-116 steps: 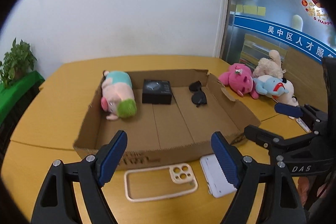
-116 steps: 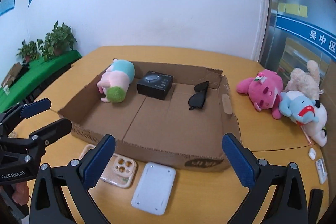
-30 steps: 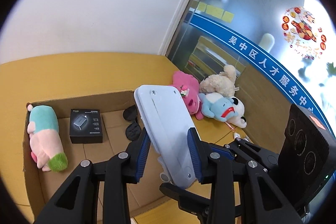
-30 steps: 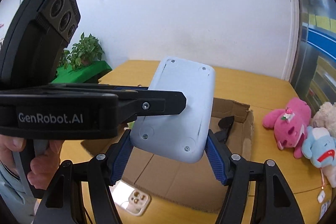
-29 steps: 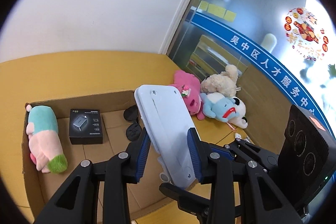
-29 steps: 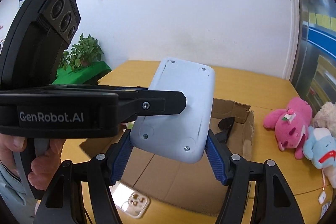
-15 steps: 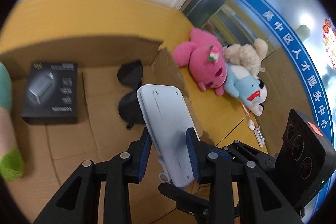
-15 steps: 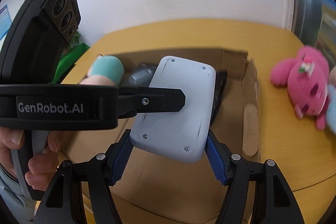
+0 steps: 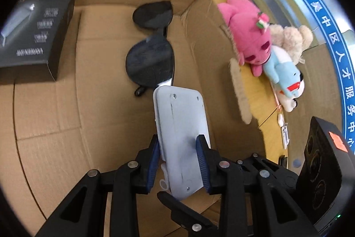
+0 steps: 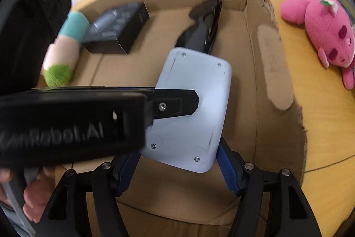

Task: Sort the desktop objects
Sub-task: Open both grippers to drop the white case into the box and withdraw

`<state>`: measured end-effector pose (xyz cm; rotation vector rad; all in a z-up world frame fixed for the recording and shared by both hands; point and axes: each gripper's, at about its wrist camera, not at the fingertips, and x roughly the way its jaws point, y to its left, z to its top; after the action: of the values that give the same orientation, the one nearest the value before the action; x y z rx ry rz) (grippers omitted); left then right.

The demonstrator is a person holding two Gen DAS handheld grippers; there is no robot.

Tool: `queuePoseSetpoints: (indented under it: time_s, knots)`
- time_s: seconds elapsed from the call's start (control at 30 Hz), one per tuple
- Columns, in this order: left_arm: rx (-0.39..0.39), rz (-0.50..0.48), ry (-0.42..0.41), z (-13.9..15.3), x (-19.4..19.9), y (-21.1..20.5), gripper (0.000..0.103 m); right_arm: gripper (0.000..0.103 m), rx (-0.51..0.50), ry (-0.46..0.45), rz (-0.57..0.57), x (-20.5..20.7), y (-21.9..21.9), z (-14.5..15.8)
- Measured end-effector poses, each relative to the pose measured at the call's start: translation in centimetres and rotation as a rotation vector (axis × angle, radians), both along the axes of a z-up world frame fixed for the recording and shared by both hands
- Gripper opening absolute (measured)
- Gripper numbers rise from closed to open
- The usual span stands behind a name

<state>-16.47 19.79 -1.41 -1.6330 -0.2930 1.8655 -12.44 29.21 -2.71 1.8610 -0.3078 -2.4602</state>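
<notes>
Placing step: left gripper (image 9: 178, 164) & right gripper (image 10: 177, 167) both pinching white plastic case (image 10: 190, 112) over cardboard box (image 10: 275, 86); next, lower beside sunglasses (image 9: 153, 50), release.

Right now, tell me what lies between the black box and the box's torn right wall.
The sunglasses lie between the black box and the torn right wall, on the cardboard floor. The left wrist view shows it best.

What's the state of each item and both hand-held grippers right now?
White device: held over the box by both grippers.
Left hand-held gripper: shut on device.
Right hand-held gripper: shut on device.
Sunglasses: folded, in box.
Cardboard box: open, torn corner.
</notes>
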Motion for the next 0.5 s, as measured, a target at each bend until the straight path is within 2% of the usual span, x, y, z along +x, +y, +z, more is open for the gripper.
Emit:
queuePoseSetpoints:
  time_s: [0.13,0.33,0.4,0.5]
  knots:
    - [0.003,0.014,-0.038,-0.9,0.0,-0.1,0.031,0.065,-0.005,-0.073,-0.013,-0.4,0.4,-0.9]
    - [-0.036,0.007,-0.047,-0.9,0.5,-0.2,0.033,0.068,-0.020,-0.081,-0.028,0.3,0.4,-0.8]
    - [-0.065,0.000,0.004,0.0,1.1,-0.4,0.031,0.072,-0.027,-0.063,-0.024,1.2,0.2,-0.2]
    - [-0.035,-0.012,0.119,3.1,3.0,-1.2,0.031,0.079,0.008,0.007,0.013,3.4,-0.7,1.7]
